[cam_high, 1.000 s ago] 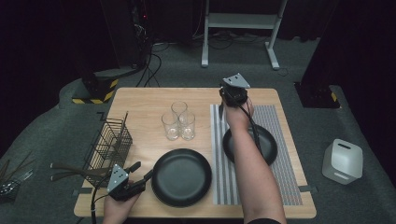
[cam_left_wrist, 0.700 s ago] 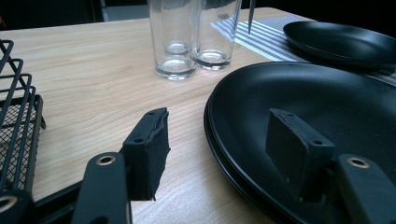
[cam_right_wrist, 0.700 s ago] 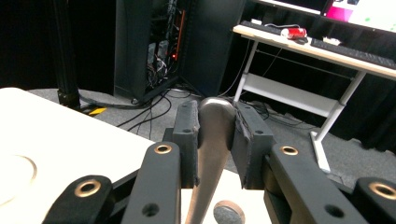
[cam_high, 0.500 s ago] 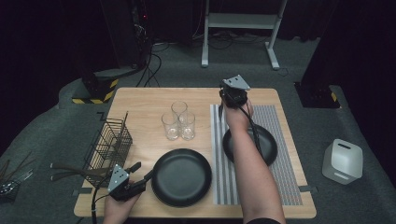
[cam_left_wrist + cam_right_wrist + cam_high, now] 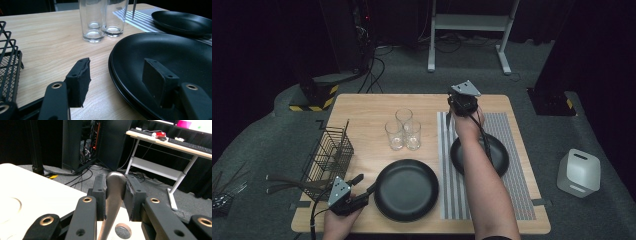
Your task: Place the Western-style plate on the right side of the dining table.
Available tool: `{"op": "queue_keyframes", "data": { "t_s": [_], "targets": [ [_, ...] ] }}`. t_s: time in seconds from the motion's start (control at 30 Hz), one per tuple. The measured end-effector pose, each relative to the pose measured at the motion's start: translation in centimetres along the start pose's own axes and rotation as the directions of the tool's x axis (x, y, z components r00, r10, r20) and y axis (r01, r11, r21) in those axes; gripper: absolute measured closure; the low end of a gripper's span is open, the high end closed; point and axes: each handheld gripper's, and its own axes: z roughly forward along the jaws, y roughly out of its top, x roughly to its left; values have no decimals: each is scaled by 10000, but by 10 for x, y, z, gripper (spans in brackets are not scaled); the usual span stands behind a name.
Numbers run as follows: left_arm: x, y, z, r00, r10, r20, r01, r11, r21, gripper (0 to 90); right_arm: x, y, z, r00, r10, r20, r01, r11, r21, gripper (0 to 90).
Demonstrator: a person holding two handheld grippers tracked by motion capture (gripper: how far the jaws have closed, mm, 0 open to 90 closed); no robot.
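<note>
Right tool (image 5: 115,192) pinches metal utensil handle (image 5: 113,195) upright.

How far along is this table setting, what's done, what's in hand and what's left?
Done: the large black plate sits on the wood, a smaller black plate on the striped mat, and three glasses stand together. In hand: the right tongs are shut on a metal utensil handle above the mat's far end; the left tongs straddle the large plate's rim, open. Left: probably laying that utensil down, with others in the wire basket.
</note>
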Motion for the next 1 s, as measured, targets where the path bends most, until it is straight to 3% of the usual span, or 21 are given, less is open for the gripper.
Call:
{"op": "queue_keyframes", "data": {
  "t_s": [0.77,1.0],
  "targets": [
    [-11,-1,-4,9997,210,-123,-208,9997,157,394,-37,-19,-22,9959,901,97,-902,9959,14,714],
    [-13,-1,-4,9995,299,-109,-296,9993,208,394,-45,-25,-30,9957,913,120,-915,9957,108,710]
  ]
}}
